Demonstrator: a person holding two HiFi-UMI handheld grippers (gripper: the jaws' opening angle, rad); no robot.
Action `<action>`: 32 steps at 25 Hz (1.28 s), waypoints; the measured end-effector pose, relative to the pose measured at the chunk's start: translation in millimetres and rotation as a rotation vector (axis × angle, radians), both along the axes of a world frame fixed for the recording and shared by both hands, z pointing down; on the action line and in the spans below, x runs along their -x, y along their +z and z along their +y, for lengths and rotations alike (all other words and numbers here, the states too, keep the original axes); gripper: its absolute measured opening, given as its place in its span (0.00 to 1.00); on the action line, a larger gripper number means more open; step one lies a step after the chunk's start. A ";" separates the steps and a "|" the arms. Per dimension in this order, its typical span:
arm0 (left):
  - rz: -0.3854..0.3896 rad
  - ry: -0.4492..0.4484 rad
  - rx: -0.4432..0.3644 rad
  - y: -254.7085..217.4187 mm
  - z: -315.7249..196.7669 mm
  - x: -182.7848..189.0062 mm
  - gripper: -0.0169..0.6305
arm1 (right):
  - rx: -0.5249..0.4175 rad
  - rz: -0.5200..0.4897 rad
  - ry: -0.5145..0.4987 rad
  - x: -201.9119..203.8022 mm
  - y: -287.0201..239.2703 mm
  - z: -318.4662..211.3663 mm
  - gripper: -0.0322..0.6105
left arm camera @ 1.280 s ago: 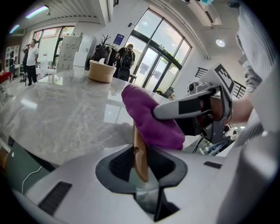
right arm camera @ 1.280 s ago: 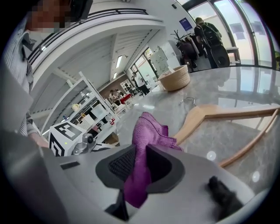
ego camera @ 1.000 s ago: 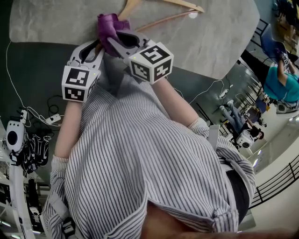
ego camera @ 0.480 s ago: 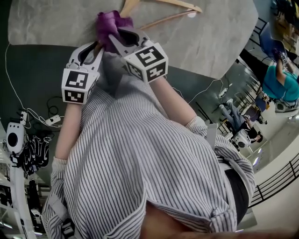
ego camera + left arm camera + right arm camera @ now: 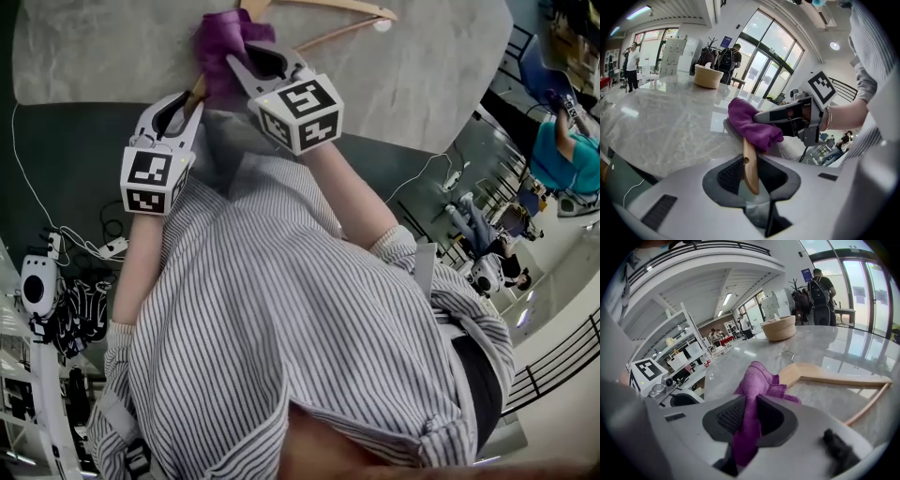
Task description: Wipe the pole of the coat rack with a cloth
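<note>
We keep left gripper (image 5: 192, 94) part-closed, jaws clamped on near tip of wooden hanger (image 5: 356, 9). Judgement: it pins hanger so rubbing doesn't shove it around.

purple cloth (image 5: 223, 39) is draped over hanger arm just beyond that clamp, touching wood.

right gripper (image 5: 246, 67) has jaws pinched tight on cloth tail. Free wad sticks out front onto hanger arm, so wad does the wiping, not the jaws.

Hanger lies flat on marble table (image 5: 94, 56). We see no coat rack pole, so we take hanger arm as wipe target.
</note>
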State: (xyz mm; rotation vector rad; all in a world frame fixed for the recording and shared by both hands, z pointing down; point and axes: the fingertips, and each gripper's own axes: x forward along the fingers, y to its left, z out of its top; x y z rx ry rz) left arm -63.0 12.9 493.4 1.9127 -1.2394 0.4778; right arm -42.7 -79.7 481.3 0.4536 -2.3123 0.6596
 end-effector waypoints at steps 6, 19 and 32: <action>0.009 -0.018 0.006 1.1 -1.2 2.2 0.18 | -0.004 0.006 0.045 0.6 1.2 -17.6 0.17; 0.022 -0.011 0.023 0.5 -3.5 0.8 0.17 | -0.050 0.014 0.164 -3.2 0.5 -72.8 0.17; 0.039 0.023 0.077 0.1 -2.7 2.0 0.18 | -0.050 0.004 0.241 -10.7 -0.5 -97.6 0.17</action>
